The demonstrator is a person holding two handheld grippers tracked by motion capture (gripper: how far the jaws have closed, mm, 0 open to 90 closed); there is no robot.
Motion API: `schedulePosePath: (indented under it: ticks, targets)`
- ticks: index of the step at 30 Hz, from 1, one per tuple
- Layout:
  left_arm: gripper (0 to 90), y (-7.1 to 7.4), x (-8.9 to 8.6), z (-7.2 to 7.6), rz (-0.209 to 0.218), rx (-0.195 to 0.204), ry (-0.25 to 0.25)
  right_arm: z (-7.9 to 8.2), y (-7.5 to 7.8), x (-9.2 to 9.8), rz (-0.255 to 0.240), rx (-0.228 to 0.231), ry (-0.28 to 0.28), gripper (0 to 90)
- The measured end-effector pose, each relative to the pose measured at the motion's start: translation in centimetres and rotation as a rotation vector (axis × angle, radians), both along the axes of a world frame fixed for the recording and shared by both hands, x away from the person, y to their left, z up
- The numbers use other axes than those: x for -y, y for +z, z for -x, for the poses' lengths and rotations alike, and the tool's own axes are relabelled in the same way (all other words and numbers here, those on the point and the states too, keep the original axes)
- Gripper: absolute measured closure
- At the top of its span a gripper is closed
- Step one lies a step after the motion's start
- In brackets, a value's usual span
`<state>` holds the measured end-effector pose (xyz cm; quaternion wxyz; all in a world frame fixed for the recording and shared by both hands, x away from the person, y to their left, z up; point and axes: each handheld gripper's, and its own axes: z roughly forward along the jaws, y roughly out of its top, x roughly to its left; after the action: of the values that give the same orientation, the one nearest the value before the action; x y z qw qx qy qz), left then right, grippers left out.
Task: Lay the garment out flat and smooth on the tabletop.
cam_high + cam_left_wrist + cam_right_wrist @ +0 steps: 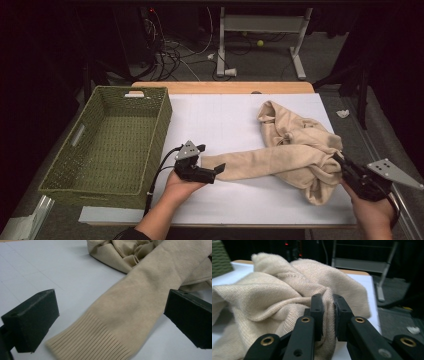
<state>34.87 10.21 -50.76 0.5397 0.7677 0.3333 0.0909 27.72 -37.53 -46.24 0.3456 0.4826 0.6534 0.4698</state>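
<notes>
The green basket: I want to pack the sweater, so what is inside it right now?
The green woven basket has nothing inside that the high view shows: bare woven floor and inner walls. Its near wall hides a strip of floor just behind it. The beige sweater lies on the white table.

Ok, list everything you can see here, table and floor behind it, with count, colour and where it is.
Sweater: one, beige, bunched on the table's right half, one sleeve stretched toward the left.
Basket: one, green woven, left side of the table.
Table: one, white top with a wooden far edge.
Desk frame: one, grey, on the floor behind.
Cables: several, black and white, on the floor behind.
Ball: one, yellow, on the floor under the desk frame.
Left gripper: one, black, jaws open either side of the sleeve cuff.
Right gripper: one, black, shut on a fold of the sweater.
Hands: two, at the near edge.
</notes>
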Motion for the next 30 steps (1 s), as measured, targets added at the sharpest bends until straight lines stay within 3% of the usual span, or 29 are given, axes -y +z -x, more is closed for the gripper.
schedulePosePath:
  ticks: [7,10,13,14,15,19,22,24,25,26,27,28,29,30]
  targets:
    - [0.0,-0.7,-0.2,-0.6,0.026,-0.007,0.019,-0.5,-1.9,2.2,-0.026,-0.082,-0.053,80.8]
    - [0.0,-1.1,0.0,-0.6,0.026,-0.01,0.018,-0.4,-1.8,1.8,-0.016,-0.075,-0.046,79.2]
    - [0.0,-1.1,0.1,-0.3,0.032,0.019,0.016,0.5,-0.5,1.2,-0.025,-0.012,-0.027,65.3]
    - [0.0,-1.1,0.1,-0.3,0.032,0.019,0.016,0.7,0.1,1.0,-0.033,0.01,-0.021,58.2]
    - [0.0,-1.2,0.1,-0.3,0.032,0.019,0.01,0.7,0.1,1.0,-0.033,0.01,-0.021,58.2]
    - [0.0,-1.2,0.1,-0.3,0.032,0.014,0.004,1.5,2.0,-0.7,-0.047,0.075,0.021,40.9]
    - [0.0,-1.2,0.2,-0.2,0.028,0.019,0.0,1.5,2.4,-3.0,-0.016,0.072,0.102,31.3]
    - [0.0,-1.2,0.2,-0.2,0.025,0.018,-0.001,1.1,2.0,-4.8,0.022,0.039,0.158,28.3]
    - [0.0,-1.2,0.2,-0.2,0.025,0.018,-0.001,0.8,1.6,-5.5,0.053,0.022,0.173,30.5]
    - [0.0,-1.2,0.2,-0.2,0.027,0.017,-0.001,0.8,1.6,-5.5,0.053,0.022,0.173,30.5]
    - [0.0,-1.2,0.1,-0.2,0.03,0.015,-0.001,0.6,1.2,-6.0,0.087,0.002,0.179,45.3]
    - [0.0,-1.2,0.1,-0.3,0.032,0.013,-0.002,0.6,0.9,-6.2,0.125,-0.001,0.185,69.3]
    - [0.0,-1.2,0.1,-0.3,0.034,0.012,-0.004,0.7,1.0,-6.0,0.135,0.004,0.183,80.6]
    - [0.0,-1.2,0.1,-0.3,0.034,0.013,-0.004,0.9,1.3,-5.6,0.123,0.015,0.174,83.2]
